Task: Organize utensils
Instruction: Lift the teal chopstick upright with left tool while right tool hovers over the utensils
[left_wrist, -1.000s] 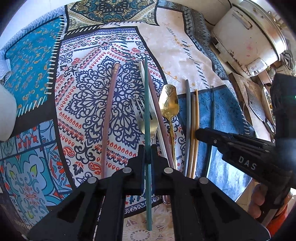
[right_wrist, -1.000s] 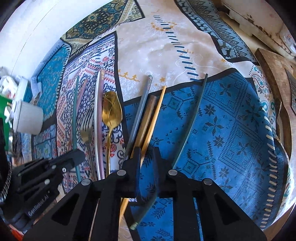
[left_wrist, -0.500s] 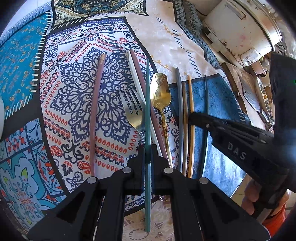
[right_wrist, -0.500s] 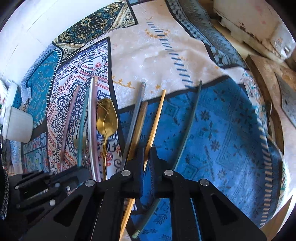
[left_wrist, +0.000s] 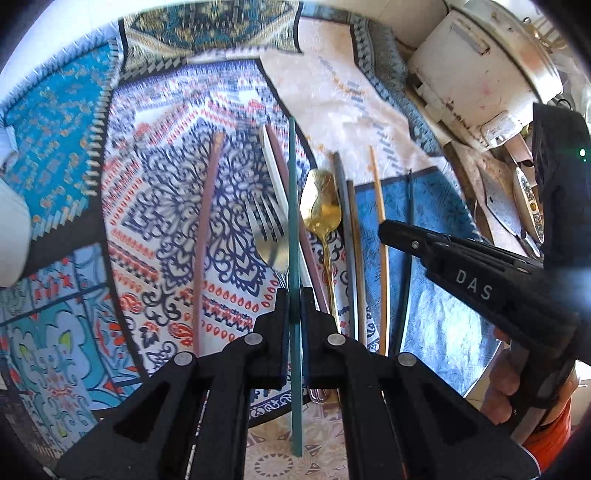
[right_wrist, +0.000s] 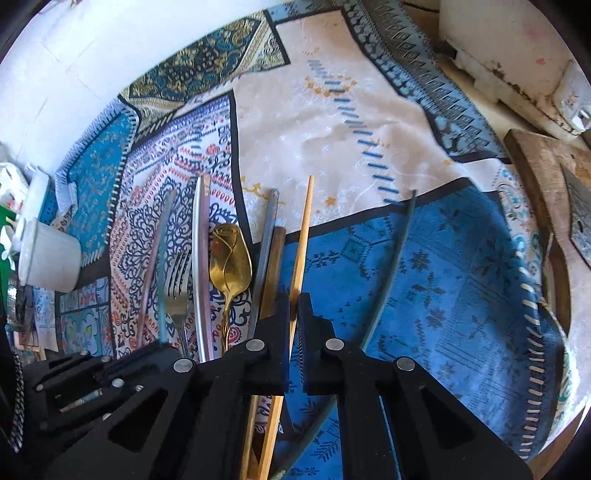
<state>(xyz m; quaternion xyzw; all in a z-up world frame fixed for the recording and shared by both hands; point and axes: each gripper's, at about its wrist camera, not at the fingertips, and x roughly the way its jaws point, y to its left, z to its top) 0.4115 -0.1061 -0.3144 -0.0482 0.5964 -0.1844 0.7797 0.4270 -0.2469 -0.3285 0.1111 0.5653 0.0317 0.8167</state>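
Note:
Utensils lie side by side on a patterned cloth (left_wrist: 159, 206). My left gripper (left_wrist: 294, 295) is shut on a teal chopstick (left_wrist: 293, 206) and holds it above a silver fork (left_wrist: 269, 232) and a white and pink chopstick pair (left_wrist: 275, 162). A gold spoon (left_wrist: 320, 210), a grey chopstick (left_wrist: 345, 206) and a brown one lie to the right. My right gripper (right_wrist: 294, 299) is shut on a light wooden chopstick (right_wrist: 303, 229), lifted from the blue cloth. A dark green chopstick (right_wrist: 393, 254) lies right of it. A mauve chopstick (left_wrist: 203, 229) lies at the left.
A white rice cooker (left_wrist: 480, 62) stands at the back right, with a wooden board (right_wrist: 543, 184) and a knife (left_wrist: 528, 195) beside it. A white cup (right_wrist: 48, 258) stands at the left. The table edge runs near my grippers.
My right gripper has closed on the light wooden chopstick and raised it off the cloth. My left gripper keeps holding the teal chopstick and has shifted slightly over the fork.

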